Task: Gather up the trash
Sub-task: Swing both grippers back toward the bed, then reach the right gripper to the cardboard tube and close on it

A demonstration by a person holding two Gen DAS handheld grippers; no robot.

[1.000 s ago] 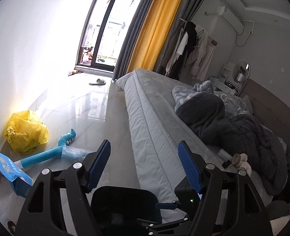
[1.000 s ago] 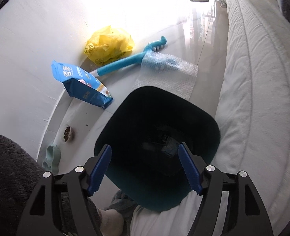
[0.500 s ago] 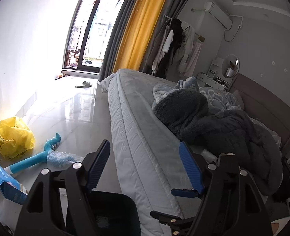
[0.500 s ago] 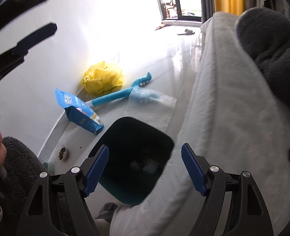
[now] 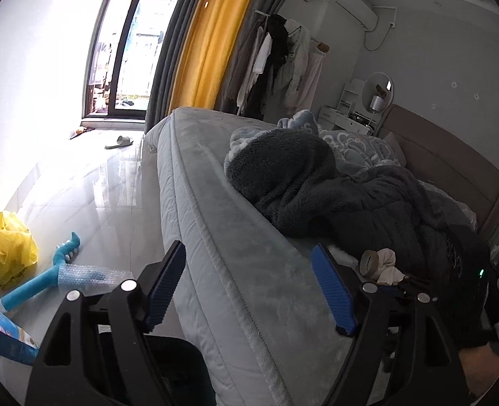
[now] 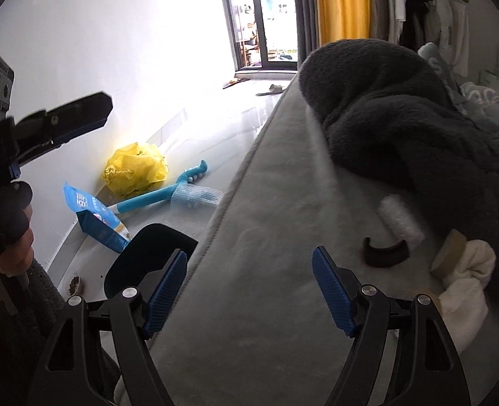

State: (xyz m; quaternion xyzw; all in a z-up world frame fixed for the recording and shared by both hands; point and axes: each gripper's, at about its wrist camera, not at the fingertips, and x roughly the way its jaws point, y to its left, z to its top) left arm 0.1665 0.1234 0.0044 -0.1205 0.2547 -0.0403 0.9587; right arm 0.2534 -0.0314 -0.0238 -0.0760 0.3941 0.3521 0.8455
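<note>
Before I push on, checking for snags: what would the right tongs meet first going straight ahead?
Likely the bare grey mattress; nothing sits between the open right tongs. Depth is hard to judge.

A bed point(image 6: 266, 237) covered in pale grey plush fills the centre and right of the right wrist view. On it lie a dark grey fleece blanket point(image 6: 402, 118) at upper right, a roll of bubble wrap point(image 6: 400, 221), a dark curved band point(image 6: 385, 253), a tape roll point(image 6: 447, 250) and a cream cloth point(image 6: 466, 280) at right. The glossy floor point(image 6: 242, 125) occupies the left, bearing a yellow plastic bag point(image 6: 136, 169), a blue long-handled brush point(image 6: 161, 193), a bubble-wrap sheet point(image 6: 197, 198), a blue packet point(image 6: 93, 216), a dark bin point(image 6: 148, 253) against the bed edge, and a slipper point(image 6: 271, 89) near the window.
</note>
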